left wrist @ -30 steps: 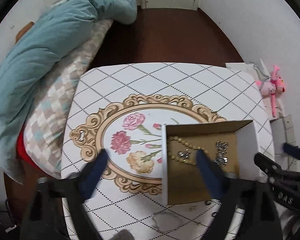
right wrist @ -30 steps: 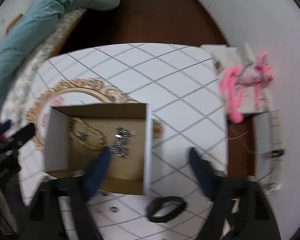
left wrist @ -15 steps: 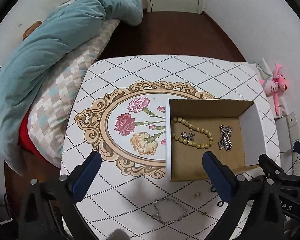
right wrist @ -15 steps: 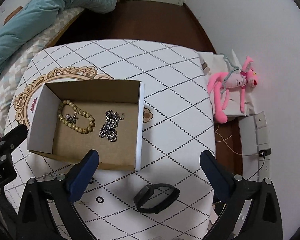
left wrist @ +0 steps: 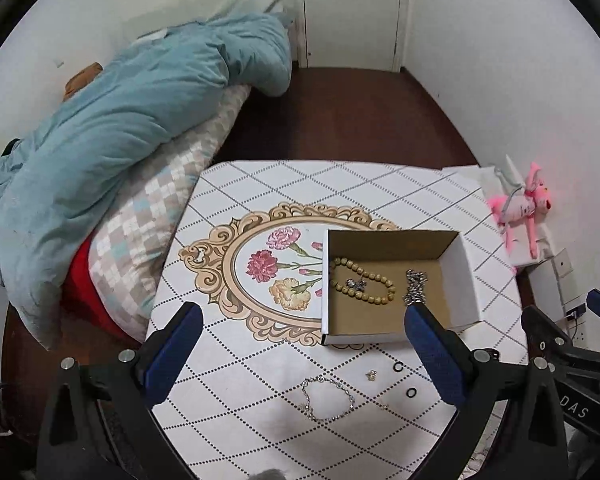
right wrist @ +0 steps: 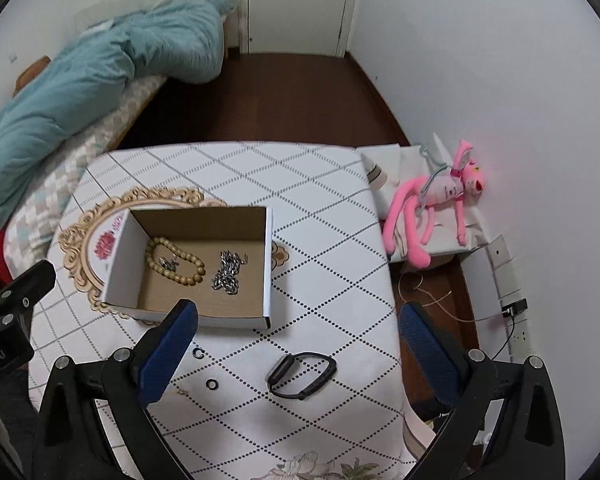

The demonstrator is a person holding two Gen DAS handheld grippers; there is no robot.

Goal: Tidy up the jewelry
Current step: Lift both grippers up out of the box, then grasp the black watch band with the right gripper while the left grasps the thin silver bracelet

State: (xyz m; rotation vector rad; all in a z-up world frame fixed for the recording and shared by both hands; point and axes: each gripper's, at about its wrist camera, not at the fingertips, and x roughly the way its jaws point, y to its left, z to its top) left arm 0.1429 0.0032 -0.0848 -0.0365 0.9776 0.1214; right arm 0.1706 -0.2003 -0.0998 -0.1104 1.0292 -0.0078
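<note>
The right gripper [right wrist: 296,344] has just been opening; its fingers are wide with nothing between them; the left gripper [left wrist: 300,340] is wide and holds nothing too; both hang above the table [left wrist: 260,184], so a new pick looks easy. The box [right wrist: 268,256] holds the bead bracelet [right wrist: 175,261] and chain [right wrist: 226,270]; the black band [right wrist: 302,375], silver bracelet [left wrist: 327,398] and little rings [right wrist: 211,383] lie outside, waiting.

My left tool [left wrist: 300,344] has a black frame with two blue padded fingers [left wrist: 172,354] and silver screw heads along its arms. My right tool [right wrist: 296,346] matches it: black arms, blue pads, silver screws. White lettering marks each black body where it shows in the other's view.
</note>
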